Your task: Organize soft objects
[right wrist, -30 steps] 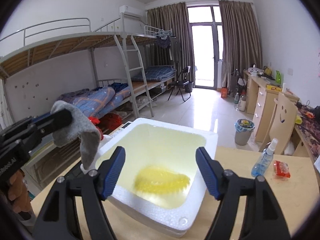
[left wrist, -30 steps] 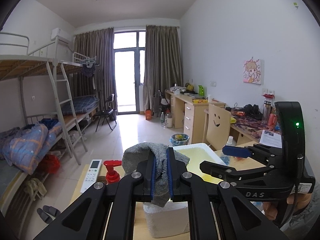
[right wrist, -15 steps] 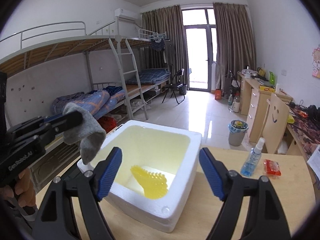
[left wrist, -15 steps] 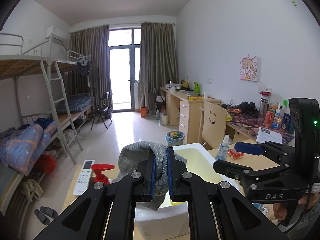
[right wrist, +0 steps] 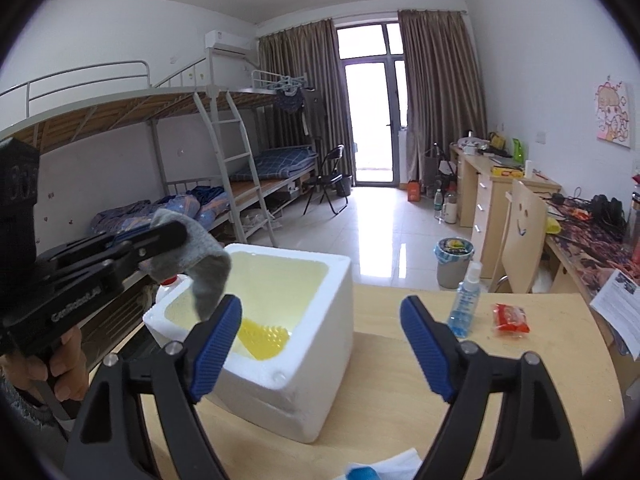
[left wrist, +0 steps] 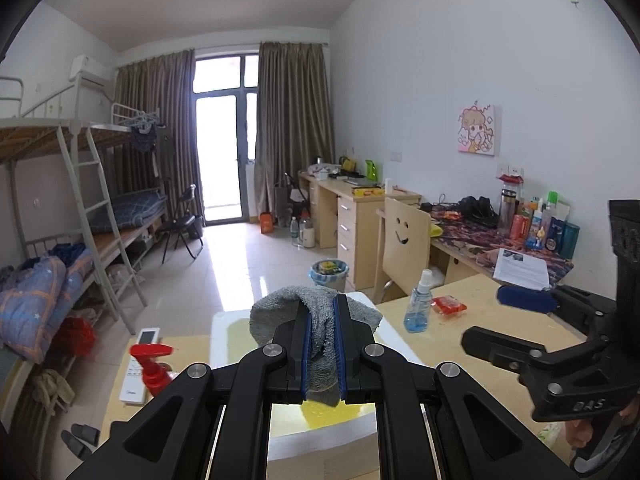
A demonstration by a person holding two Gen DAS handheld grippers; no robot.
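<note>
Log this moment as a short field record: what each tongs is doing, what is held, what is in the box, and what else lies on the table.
left tongs: shut on the grey sock, held above the box
right tongs: open, nothing between the pads; jaws have just been opening
white foam box: on the wooden table, lid off
box contents: yellow soft item on the bottom
table, right of box: blue spray bottle, red packet
table, left of box: red pump bottle, white remote
</note>
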